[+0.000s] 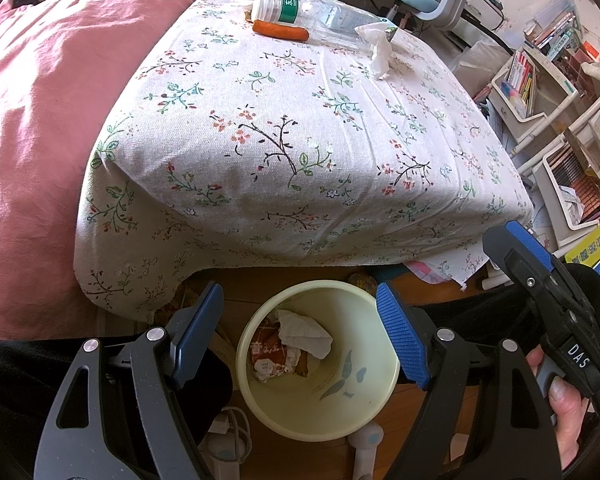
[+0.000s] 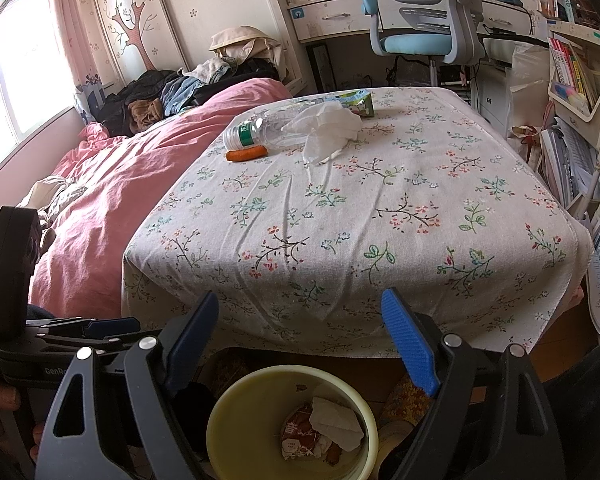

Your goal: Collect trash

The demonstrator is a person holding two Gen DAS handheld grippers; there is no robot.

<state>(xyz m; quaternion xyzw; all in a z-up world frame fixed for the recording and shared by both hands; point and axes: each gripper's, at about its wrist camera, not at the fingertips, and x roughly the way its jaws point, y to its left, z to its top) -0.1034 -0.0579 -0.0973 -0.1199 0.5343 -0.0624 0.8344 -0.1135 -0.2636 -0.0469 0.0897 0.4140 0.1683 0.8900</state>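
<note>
A pale yellow trash bin (image 1: 260,408) (image 2: 240,408) stands on the floor below the table's near edge. A crumpled tissue (image 1: 306,336) (image 2: 336,420) and a red wrapper (image 1: 268,356) (image 2: 296,436) lie inside it. On the far part of the floral tablecloth (image 1: 284,128) (image 2: 340,216) lie a clear plastic bottle (image 1: 320,14) (image 2: 260,130), a carrot (image 1: 280,30) (image 2: 246,153), a white tissue (image 1: 378,48) (image 2: 328,130) and a green carton (image 2: 358,104). My left gripper (image 1: 300,332) is open and empty above the bin. My right gripper (image 2: 302,344) is open and empty above the bin.
A bed with a pink duvet (image 1: 40,140) (image 2: 112,184) runs along the table's left side. Shelves with books (image 1: 540,92) (image 2: 572,80) stand to the right. An office chair (image 2: 424,20) stands behind the table. A white charger and cable (image 1: 228,436) lie on the floor beside the bin.
</note>
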